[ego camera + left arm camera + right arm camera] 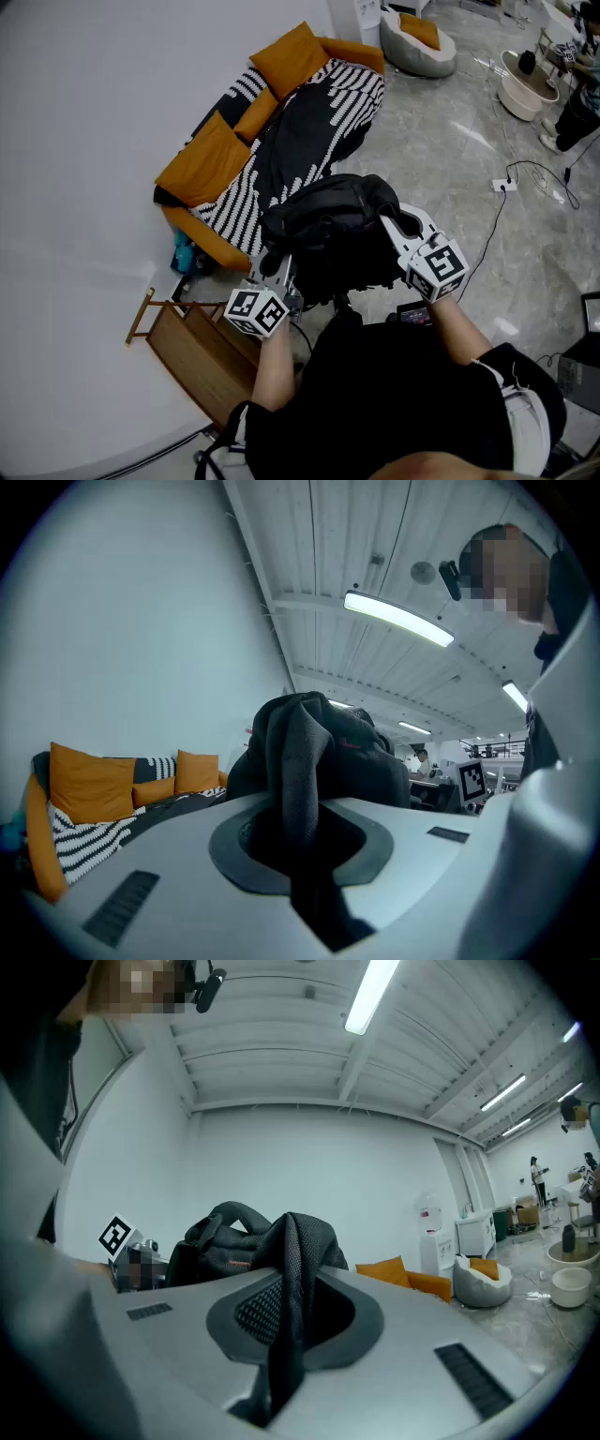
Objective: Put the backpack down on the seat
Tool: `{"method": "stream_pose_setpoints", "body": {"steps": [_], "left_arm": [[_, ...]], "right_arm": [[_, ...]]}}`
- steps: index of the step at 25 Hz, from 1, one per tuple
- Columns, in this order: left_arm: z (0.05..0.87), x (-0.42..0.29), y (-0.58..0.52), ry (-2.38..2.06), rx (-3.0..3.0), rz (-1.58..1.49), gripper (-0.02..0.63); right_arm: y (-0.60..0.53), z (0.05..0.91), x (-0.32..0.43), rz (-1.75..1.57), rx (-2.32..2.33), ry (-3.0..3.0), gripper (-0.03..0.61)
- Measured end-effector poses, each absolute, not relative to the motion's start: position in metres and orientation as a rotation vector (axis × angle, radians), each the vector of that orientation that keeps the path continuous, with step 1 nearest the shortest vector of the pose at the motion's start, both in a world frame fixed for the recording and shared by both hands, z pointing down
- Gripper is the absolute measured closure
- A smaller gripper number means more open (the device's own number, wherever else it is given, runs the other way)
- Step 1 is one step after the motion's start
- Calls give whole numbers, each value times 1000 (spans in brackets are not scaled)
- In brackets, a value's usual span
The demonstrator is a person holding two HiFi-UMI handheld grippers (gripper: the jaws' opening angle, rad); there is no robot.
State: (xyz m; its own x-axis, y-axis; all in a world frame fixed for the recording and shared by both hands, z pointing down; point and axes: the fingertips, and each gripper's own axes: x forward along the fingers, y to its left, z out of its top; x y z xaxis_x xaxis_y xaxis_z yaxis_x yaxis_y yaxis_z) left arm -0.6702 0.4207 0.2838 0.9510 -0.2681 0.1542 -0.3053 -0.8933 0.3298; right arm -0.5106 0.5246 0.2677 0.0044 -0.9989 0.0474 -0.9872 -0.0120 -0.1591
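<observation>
I see an evenly bright room, lit by long ceiling lamps [398, 621] that burn out to white. The polished floor [469, 141] gives soft glare. The black backpack [328, 230] loses detail. Both gripper views bend strongly and darken at the corners.

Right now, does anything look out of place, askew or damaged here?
Nothing damaged or spilled. The striped blanket lies rumpled and slanted across the sofa, with a dark cloth over it. A cable trails loose over the floor. The backpack hangs by its straps, one clamped in the left gripper, one in the right gripper.
</observation>
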Motion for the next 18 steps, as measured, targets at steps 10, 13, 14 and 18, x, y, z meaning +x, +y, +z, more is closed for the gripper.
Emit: {"method": "stream_pose_setpoints", "body": {"steps": [10, 13, 14, 18], "left_arm": [[285, -663, 466, -363, 2706, 150, 557], [282, -661, 473, -301, 2722, 155, 557], [282, -659, 486, -286, 2735, 152, 557], [281, -654, 519, -268, 2776, 138, 557]], "right_arm": [[561, 254, -503, -256, -2184, 2154, 532], [570, 257, -500, -294, -2210, 2110, 531], [583, 259, -499, -301, -2212, 2093, 532], [619, 261, -492, -295, -2204, 2060, 531]]}}
